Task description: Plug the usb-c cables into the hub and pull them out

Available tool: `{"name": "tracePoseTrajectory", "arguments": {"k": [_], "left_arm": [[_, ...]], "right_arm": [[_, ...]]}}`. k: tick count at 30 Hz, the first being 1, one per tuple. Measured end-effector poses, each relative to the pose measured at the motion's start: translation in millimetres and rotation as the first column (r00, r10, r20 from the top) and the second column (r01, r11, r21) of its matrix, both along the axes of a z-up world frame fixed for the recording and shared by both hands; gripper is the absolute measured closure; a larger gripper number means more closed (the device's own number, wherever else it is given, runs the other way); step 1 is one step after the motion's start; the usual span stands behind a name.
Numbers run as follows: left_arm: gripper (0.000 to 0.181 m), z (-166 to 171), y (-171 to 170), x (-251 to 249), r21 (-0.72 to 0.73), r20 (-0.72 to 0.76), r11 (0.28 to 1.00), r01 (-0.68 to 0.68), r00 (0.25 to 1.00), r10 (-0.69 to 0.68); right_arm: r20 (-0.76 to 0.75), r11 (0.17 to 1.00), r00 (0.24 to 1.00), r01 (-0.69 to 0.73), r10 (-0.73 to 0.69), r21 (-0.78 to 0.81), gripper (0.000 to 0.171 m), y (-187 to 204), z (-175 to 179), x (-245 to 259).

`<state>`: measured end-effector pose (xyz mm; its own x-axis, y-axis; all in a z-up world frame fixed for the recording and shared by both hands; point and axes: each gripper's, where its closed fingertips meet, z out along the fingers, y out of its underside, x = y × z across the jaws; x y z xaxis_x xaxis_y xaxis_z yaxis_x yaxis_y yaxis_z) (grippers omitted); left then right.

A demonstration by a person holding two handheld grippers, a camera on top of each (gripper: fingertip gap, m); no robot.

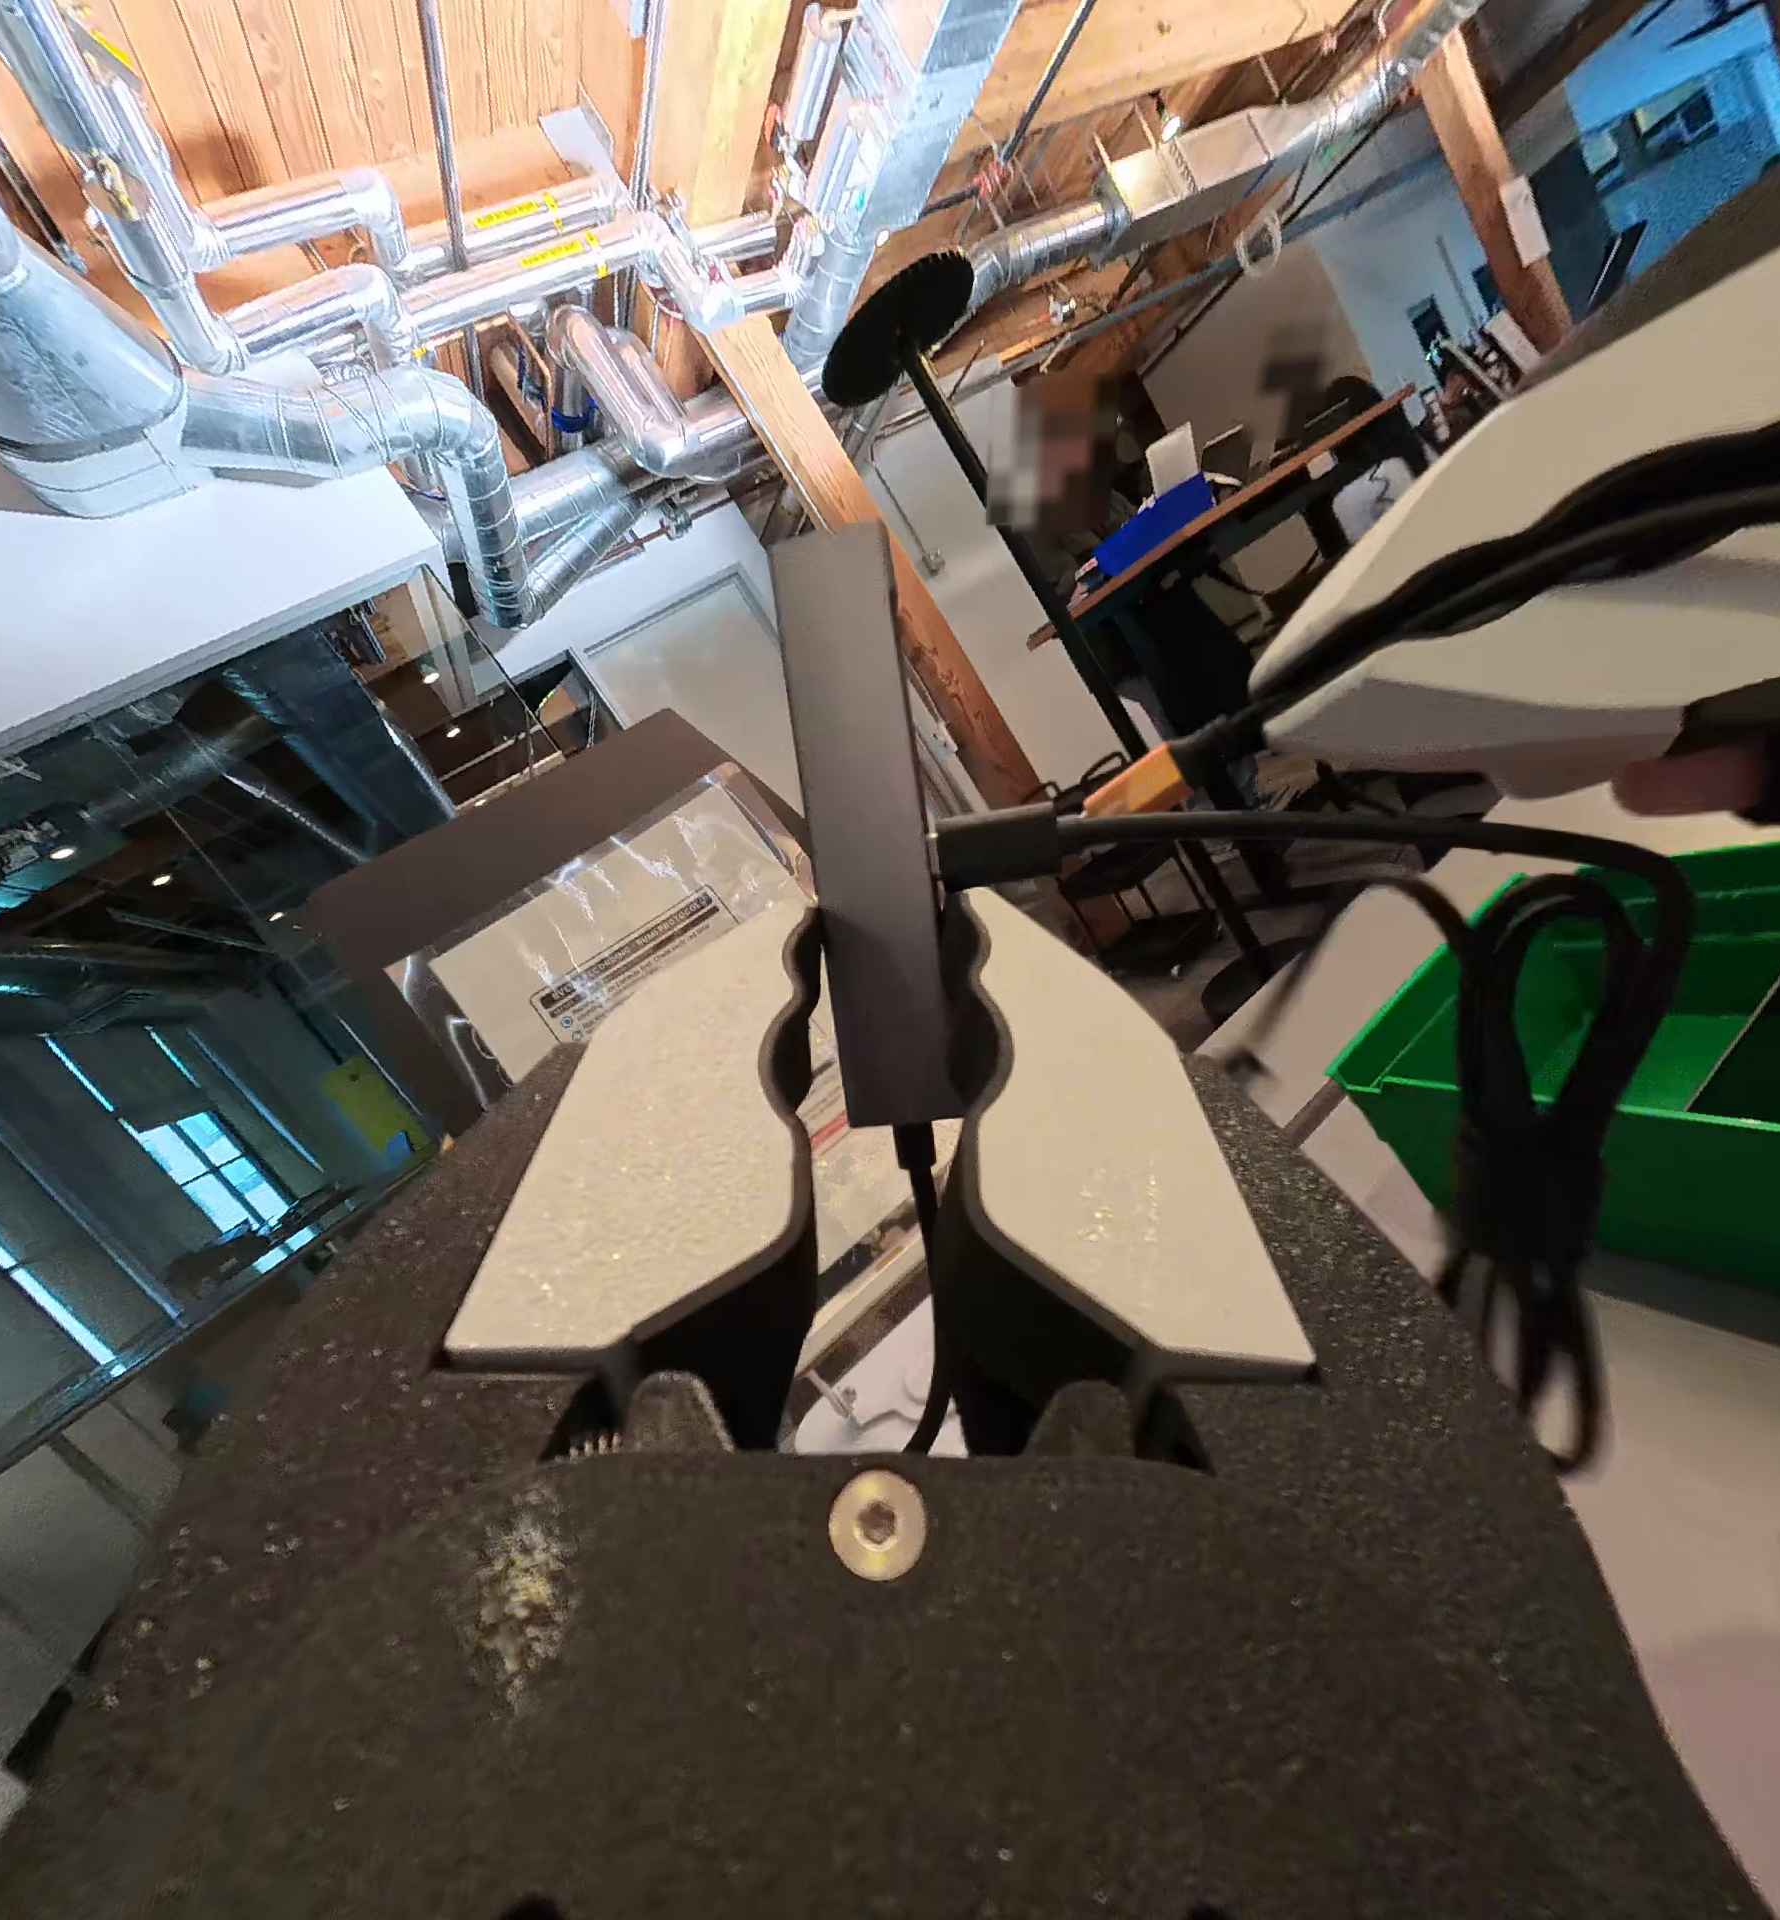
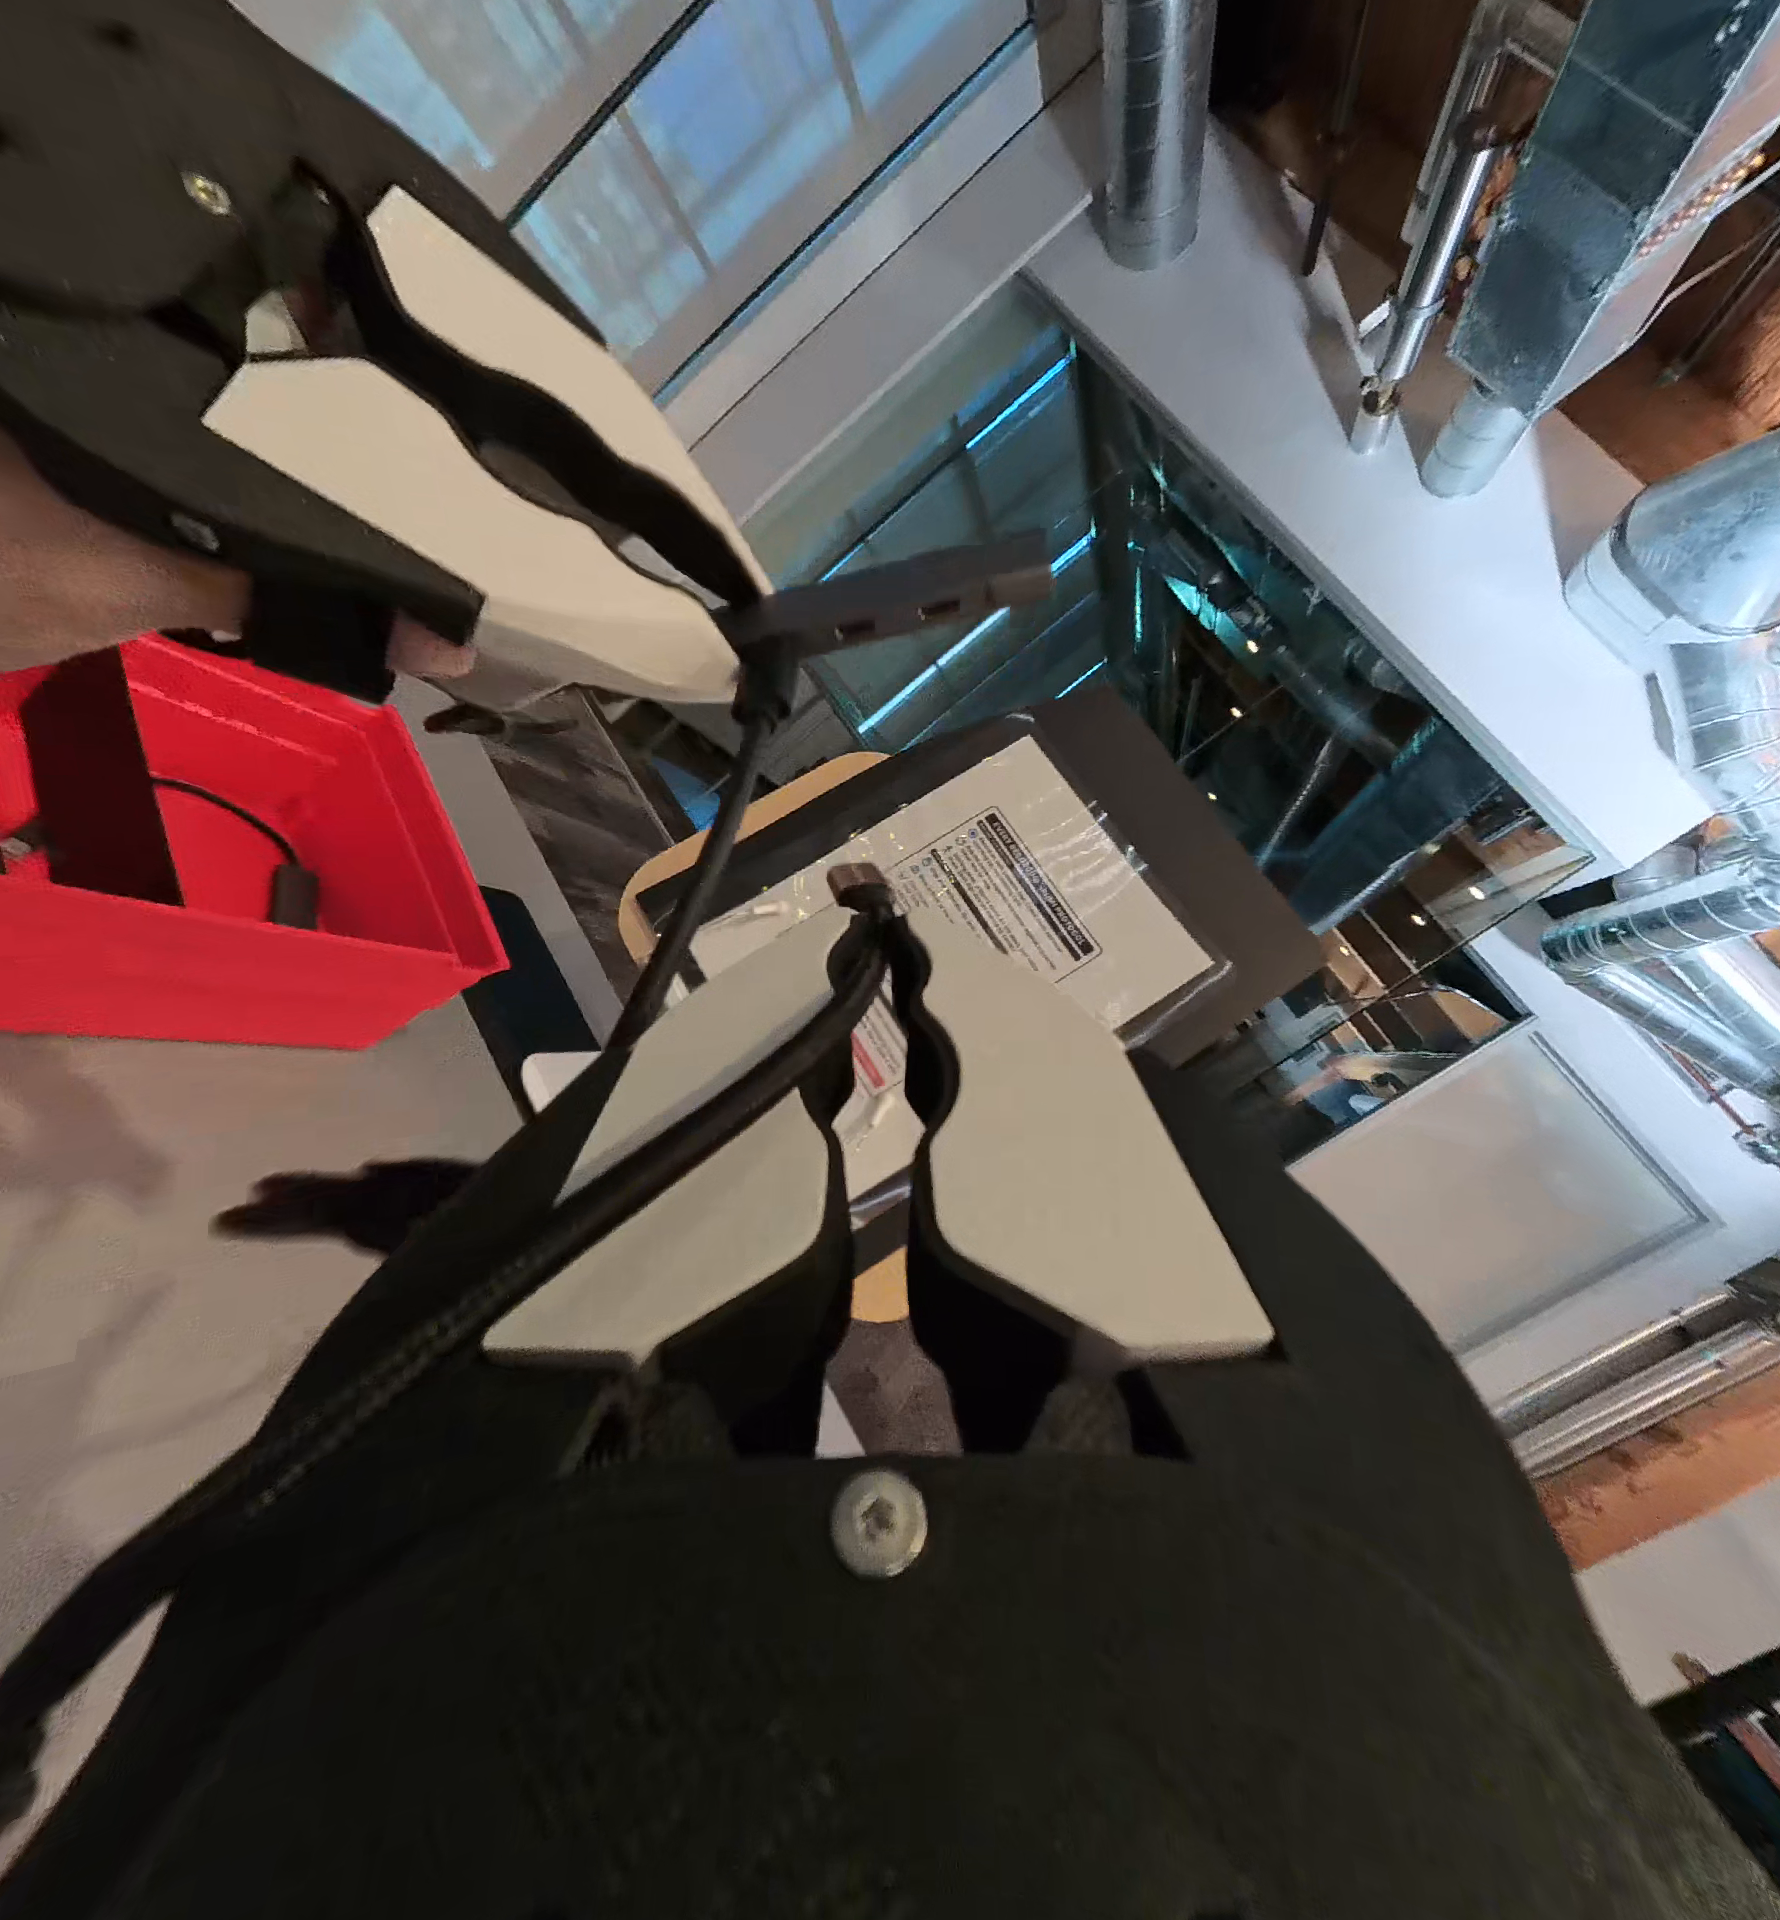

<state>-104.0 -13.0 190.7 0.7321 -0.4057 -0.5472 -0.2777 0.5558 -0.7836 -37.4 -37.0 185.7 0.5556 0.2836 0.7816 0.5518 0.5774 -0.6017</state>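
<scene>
The left gripper [image 1: 886, 1023] is clamped on the hub [image 1: 858, 790], held upright in the air. 1 cable [image 1: 1281, 836] is plugged into the hub's right side, its slack looped over a green bin [image 1: 1696, 1174]. The right gripper [image 2: 881, 935] pinches a second cable's plug [image 2: 855, 881], clear of the hub. Farther left sits a red bin [image 2: 242, 977].

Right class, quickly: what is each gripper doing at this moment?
Left gripper: closed on the black USB hub.
Right gripper: closed on a black USB-C cable near its plug.
</scene>
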Motion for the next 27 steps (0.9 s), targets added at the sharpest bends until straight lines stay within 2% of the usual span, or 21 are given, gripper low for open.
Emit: {"name": "tracePoseTrajectory", "arguments": {"k": [3, 6, 10, 14, 27], "left_arm": [[0.16, 1, -4, 1, -0.006, 0.007, 0.999, 0.041, 0.999, -0.041], [0.16, 1, -14, 13, -0.056, 0.071, 0.983, 0.177, 0.982, -0.173], [0.16, 2, -23, 23, -0.109, 0.159, 0.939, 0.327, 0.938, -0.308], [0.16, 1, -24, 26, -0.12, 0.218, 0.914, 0.386, 0.909, -0.356], [0.16, -2, -27, 31, -0.122, 0.183, 0.909, 0.399, 0.909, -0.375]], "right_arm": [[-0.068, 0.998, 0.996, -0.046, 0.049, 0.054, 0.167, -11, 12, -2], [-0.051, 0.968, 0.988, -0.13, 0.144, 0.215, 0.167, -42, 25, -10], [0.023, 0.93, 1.0, -0.023, 0.016, 0.366, 0.167, -51, 28, -12], [0.041, 0.928, 0.998, 0.026, -0.044, 0.372, 0.167, -46, 27, -12], [0.068, 0.938, 0.997, -0.003, -0.022, 0.346, 0.167, -48, 24, -12]]}}
